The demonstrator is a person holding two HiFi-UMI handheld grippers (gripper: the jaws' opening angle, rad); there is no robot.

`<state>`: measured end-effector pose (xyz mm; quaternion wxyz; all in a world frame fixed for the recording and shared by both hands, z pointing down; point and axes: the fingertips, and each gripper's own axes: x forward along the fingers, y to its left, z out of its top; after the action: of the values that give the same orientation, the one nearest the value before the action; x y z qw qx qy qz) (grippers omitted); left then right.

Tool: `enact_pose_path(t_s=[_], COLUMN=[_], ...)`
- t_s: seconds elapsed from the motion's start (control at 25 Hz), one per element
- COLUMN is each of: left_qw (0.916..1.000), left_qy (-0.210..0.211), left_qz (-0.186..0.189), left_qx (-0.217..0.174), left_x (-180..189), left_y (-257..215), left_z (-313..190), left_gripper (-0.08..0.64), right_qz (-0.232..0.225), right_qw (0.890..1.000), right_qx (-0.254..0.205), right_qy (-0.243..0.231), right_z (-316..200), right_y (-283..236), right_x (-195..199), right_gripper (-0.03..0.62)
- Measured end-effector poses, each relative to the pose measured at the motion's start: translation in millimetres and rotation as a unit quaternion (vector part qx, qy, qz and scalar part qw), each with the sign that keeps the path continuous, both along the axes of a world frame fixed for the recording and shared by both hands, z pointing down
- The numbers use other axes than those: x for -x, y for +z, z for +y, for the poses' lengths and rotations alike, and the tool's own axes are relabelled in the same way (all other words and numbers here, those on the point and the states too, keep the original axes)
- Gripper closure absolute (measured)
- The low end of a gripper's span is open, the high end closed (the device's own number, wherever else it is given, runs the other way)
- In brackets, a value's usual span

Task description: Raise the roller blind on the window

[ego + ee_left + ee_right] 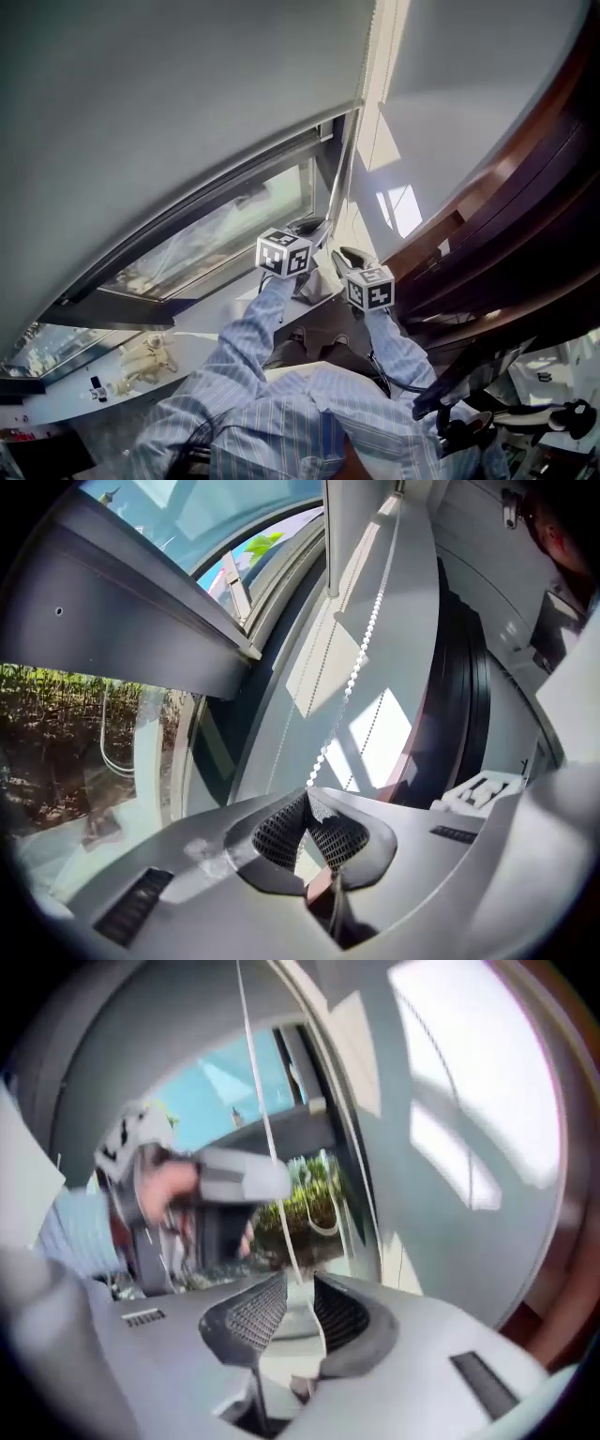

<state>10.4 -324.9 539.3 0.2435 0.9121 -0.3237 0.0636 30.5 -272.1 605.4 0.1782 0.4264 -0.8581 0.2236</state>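
Held forward, side by side at window point(234, 234): left gripper point(307, 794) clenched on bead chain point(361, 663); right gripper point(300, 1282) jaws apart, chain loose between them.

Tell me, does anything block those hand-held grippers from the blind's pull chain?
Nothing visible does. The left hand-held gripper is shut on the bead chain, and a strand of the chain runs between the right hand-held gripper, whose jaws stand apart without pressing on it.
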Motion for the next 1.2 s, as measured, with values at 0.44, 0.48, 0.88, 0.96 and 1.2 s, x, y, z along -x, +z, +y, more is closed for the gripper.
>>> enact_pose_path(t_s=[0.44, 0.48, 0.88, 0.96, 1.2], left_qw=[1.0000, 1.0000, 0.9999, 0.9994, 0.9874], left_qy=[0.002, 0.002, 0.002, 0.004, 0.035], left_qz=[0.005, 0.006, 0.003, -0.008, -0.127], left_qx=[0.004, 0.004, 0.011, 0.033, 0.088], left_x=[-4, -4, -2, -2, 12], left_y=[8, 9, 14, 32, 141], left_z=[1, 1, 8, 15, 63], left_gripper=[0.555, 0.555, 0.555, 0.555, 0.555], right_qz=[-0.081, -0.076, -0.131, -0.110, -0.059], right_qw=[0.938, 0.936, 0.932, 0.939, 0.970], right_qx=[-0.332, -0.337, -0.339, -0.326, -0.231], right_qy=[-0.064, -0.062, 0.005, 0.007, 0.041], right_z=[-48, -54, -63, -63, -72], right_y=[-361, -369, -368, -348, -222], right_x=[24, 26, 22, 27, 20], right_gripper=[0.509, 0.511, 0.588, 0.588, 0.588])
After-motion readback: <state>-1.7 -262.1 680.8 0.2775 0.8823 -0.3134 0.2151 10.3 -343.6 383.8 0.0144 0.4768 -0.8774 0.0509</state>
